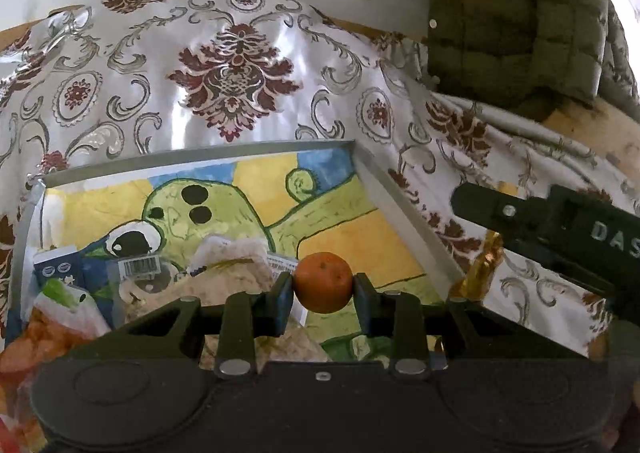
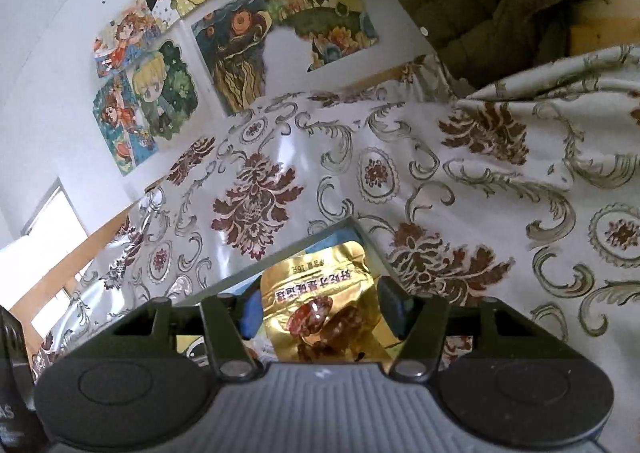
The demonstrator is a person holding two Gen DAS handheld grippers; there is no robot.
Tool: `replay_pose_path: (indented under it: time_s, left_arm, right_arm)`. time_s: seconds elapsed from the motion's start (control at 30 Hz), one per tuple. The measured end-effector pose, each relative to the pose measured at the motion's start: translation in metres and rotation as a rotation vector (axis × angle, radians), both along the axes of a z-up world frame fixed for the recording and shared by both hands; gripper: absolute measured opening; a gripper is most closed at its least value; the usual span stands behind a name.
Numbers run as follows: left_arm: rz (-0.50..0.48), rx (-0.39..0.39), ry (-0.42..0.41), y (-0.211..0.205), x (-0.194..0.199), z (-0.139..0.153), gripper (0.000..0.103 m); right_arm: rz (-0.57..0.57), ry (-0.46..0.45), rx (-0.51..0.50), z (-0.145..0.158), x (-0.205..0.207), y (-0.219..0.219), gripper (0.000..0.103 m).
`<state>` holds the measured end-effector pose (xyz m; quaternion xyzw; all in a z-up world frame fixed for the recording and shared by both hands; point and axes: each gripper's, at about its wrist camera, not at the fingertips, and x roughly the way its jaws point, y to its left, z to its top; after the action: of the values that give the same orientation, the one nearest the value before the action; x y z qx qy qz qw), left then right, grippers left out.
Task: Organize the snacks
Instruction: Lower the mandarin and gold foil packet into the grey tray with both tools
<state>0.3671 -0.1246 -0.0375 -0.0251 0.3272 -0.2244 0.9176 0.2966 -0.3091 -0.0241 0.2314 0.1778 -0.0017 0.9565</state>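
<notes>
My left gripper (image 1: 323, 285) is shut on a small orange (image 1: 323, 281) and holds it above a grey-rimmed tray (image 1: 404, 209) with a cartoon picture on its floor. Several snack packs lie in the tray's left part: a pale cracker bag (image 1: 236, 269), a blue carton (image 1: 56, 271) and an orange chip bag (image 1: 44, 337). My right gripper (image 2: 318, 305) is shut on a gold foil snack packet (image 2: 320, 305) with red dates printed on it, above the tray's far corner (image 2: 348, 223). The right gripper's body (image 1: 560, 225) shows at the right of the left wrist view.
A glossy white tablecloth (image 1: 224, 85) with maroon and grey ornaments covers the table. A dark green quilted jacket (image 1: 516, 17) hangs at the far right. Cartoon posters (image 2: 160, 93) are on the white wall behind the table.
</notes>
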Motion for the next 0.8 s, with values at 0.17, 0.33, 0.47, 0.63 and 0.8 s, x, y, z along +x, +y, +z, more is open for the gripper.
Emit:
replay_pose_path:
  time_s: [0.17, 0.33, 0.47, 0.63, 0.8]
  left_arm:
    - [-0.017, 0.018, -0.015, -0.005, -0.002, -0.007, 0.034]
    - [-0.034, 0.048, -0.029, -0.011, -0.002, -0.011, 0.035]
    - [-0.042, 0.069, -0.037, -0.014, -0.003, -0.013, 0.035]
    - [-0.038, 0.069, -0.037, -0.015, -0.004, -0.012, 0.036]
    - [-0.024, 0.032, -0.023, -0.012, -0.004, -0.010, 0.048]
  right_arm:
    - [-0.002, 0.052, 0.034, -0.019, 0.010, -0.003, 0.063]
    - [-0.003, 0.070, 0.058, -0.029, 0.014, -0.004, 0.063]
    - [0.005, 0.098, 0.073, -0.034, 0.018, -0.006, 0.066]
    - [0.008, 0.105, 0.091, -0.032, 0.017, -0.008, 0.069]
    - [0.023, 0.090, 0.128, -0.028, 0.015, -0.014, 0.085]
